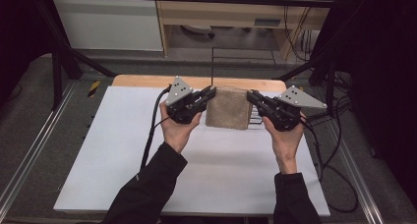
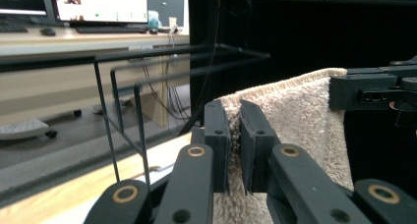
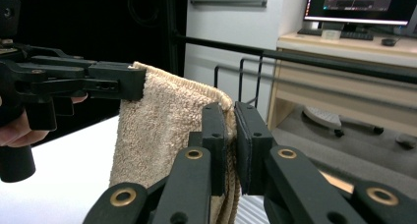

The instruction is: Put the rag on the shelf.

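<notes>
A beige towel (image 1: 227,107) hangs above the white table (image 1: 123,150), stretched between the 2 grippers. The left gripper (image 1: 210,93) pinches 1 top corner, the right gripper (image 1: 251,96) the other, jaws clamped on cloth. I can't read any writing.

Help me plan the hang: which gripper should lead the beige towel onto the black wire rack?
Likely the right gripper: in the high view the wire rack shows beside it. Both it and the left gripper clamp the towel's top corners.
</notes>
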Demonstrator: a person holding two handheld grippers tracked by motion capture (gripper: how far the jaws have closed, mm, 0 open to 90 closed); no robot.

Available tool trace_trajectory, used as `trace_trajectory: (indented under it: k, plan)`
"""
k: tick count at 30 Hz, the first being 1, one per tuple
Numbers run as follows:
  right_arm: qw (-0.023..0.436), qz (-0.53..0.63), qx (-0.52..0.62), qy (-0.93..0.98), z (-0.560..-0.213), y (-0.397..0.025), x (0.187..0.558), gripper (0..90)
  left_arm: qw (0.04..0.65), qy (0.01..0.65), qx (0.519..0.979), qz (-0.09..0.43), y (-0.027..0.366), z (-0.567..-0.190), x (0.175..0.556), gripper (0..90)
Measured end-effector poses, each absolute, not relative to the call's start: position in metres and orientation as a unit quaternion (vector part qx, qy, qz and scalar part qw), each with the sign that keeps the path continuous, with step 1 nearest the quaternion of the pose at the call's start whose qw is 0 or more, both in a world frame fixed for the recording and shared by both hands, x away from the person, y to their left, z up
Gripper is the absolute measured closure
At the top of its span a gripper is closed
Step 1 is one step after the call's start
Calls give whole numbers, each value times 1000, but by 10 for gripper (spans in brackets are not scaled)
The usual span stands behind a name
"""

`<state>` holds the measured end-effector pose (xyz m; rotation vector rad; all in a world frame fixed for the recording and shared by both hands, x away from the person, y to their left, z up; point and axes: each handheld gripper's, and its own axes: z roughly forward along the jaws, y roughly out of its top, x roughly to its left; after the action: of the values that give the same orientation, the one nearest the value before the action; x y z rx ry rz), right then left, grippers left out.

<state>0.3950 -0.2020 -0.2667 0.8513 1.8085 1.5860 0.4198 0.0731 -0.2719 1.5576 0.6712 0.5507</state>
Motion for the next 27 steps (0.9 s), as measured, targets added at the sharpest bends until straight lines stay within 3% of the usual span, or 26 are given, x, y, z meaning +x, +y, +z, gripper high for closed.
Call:
trace_trajectory:
  k: [27]
  plan:
    - [351, 611, 305, 640, -205, -222, 424, 841, 658, 268, 649, 271, 46, -212, 455, 832]
